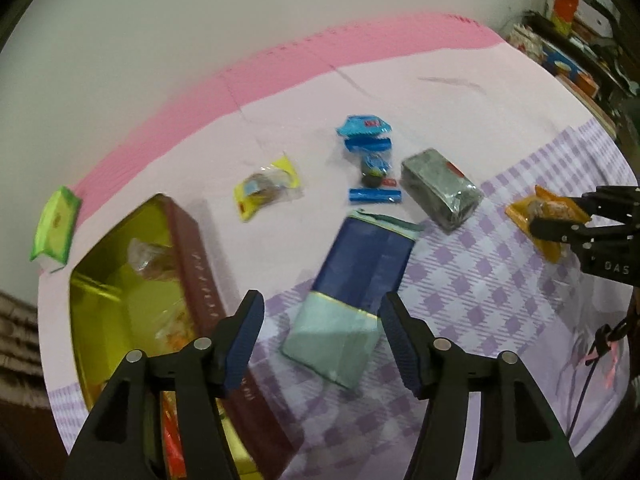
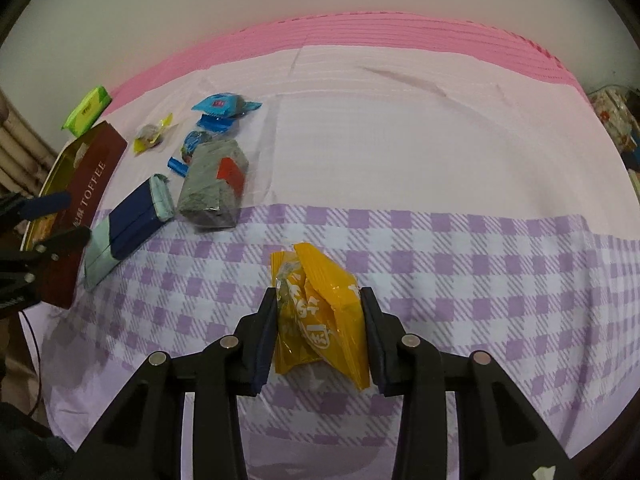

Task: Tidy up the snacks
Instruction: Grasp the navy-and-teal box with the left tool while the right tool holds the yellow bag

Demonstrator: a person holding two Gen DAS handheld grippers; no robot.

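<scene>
The right hand-held gripper [image 2: 319,328] is closed on an orange snack packet [image 2: 320,312]; both pads press the crinkled sides of the packet, which is over the purple checked part of the cloth [image 2: 480,280]. The surface under the cloth is not visible, so I cannot tell if it is a desk or a bed.

The left hand-held gripper [image 1: 320,344] is open, with nothing gripped. Between its 2 fingers the view shows a dark blue and pale green box [image 1: 356,292] lying flat on the cloth, but the pads do not touch it.

At the left side lies an open tin [image 1: 120,300] with a gold inside and brown walls; some wrapped snacks are already in it. Beside the tin, on the pink part, is a yellow packet [image 1: 268,190]. Farther back are several blue wrappers [image 1: 368,152] close together, and just beside them a grey wrapped block [image 1: 440,188] with a red label. A green packet [image 1: 56,224] lies apart at the far left edge.
</scene>
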